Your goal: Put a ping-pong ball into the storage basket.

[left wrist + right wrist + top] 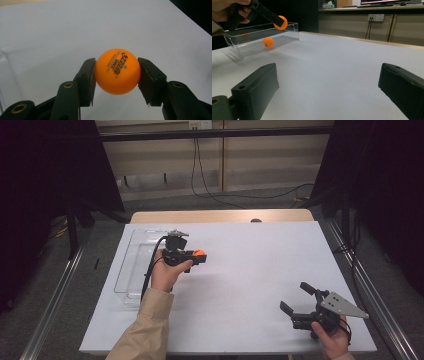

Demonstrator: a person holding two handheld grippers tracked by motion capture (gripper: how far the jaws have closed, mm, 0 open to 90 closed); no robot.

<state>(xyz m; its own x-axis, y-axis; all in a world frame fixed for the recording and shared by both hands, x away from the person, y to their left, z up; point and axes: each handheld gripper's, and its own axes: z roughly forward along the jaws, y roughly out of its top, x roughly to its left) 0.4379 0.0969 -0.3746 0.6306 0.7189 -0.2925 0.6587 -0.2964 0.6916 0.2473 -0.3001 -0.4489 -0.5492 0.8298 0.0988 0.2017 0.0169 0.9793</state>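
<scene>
Clamped between the jaws of the left gripper (117, 75) is an orange ball (117, 71), each pad pressing one side of it, dark print facing the camera. From the high view the same gripper (199, 255) sits at the left of the table (240, 270), held up in the left hand (166, 269), its jaws pointing right with the ball (199, 253) at their tip. It lies just right of a clear tray (131, 265) that stands along the table's left edge. The ball is off the table surface, above the white sheet and beside the tray's right wall.

In the right gripper view the held ball (281, 22) hangs in front of the tray's (287, 32) upper rim, and a second ball (268, 42) rests on the tray's floor, well below the first.

At the near right corner, the right gripper (299, 297) is held low in the right hand (331, 335). Its jaws stand wide apart with nothing between them, pointing left and far across the bare sheet. Its own view shows both black pads (257, 87) spread toward the picture's two sides, with white table between. The two grippers are well apart.
</scene>
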